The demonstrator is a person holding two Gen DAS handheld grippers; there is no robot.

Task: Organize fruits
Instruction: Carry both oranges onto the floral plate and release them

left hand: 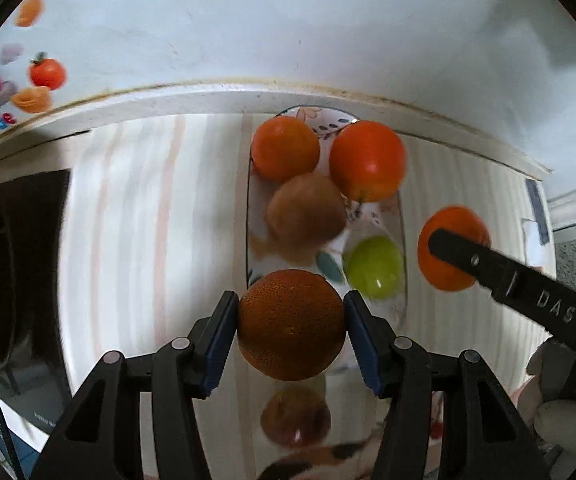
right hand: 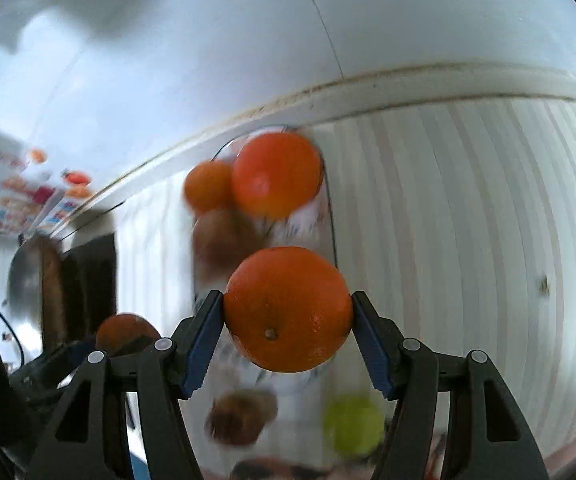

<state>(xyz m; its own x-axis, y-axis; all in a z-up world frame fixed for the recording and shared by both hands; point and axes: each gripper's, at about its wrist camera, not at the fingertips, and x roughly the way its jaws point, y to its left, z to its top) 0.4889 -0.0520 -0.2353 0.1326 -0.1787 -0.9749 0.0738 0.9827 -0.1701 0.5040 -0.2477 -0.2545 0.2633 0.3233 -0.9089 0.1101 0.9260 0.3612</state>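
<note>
Left wrist view: my left tongs (left hand: 291, 322) are clamping a dark, rough-skinned orange (left hand: 291, 324), the blue pads pressing on both its sides, and I am holding it in the air above the near end of a long patterned tray (left hand: 402, 216). The tray is sitting on a striped surface (left hand: 148, 220) that runs up to a white wall. In the tray are lying two bright orange fruits (left hand: 286, 148) at the far end, touching each other, a brown fruit (left hand: 307, 210) just in front of them, and a green fruit (left hand: 375, 266) near the right rim. Below my tongs another brownish fruit (left hand: 295, 416) is showing, blurred. To the right, outside the tray, my right tongs (left hand: 454, 250) are carrying a second orange.

Right wrist view: my right tongs (right hand: 288, 312) are gripping a smooth bright orange (right hand: 288, 309), stem scar facing the camera, with pads tight against both sides. The tray (right hand: 330, 216) is lying beyond and beneath it (much of this view is smeared).

My reading: both hands are in the carrying step, each with an orange already lifted. The next move calls for choosing a free spot for each orange, lowering without knocking the fruit already lying there, then parting the tongs gently so the round fruit settles rather than rolls.
</note>
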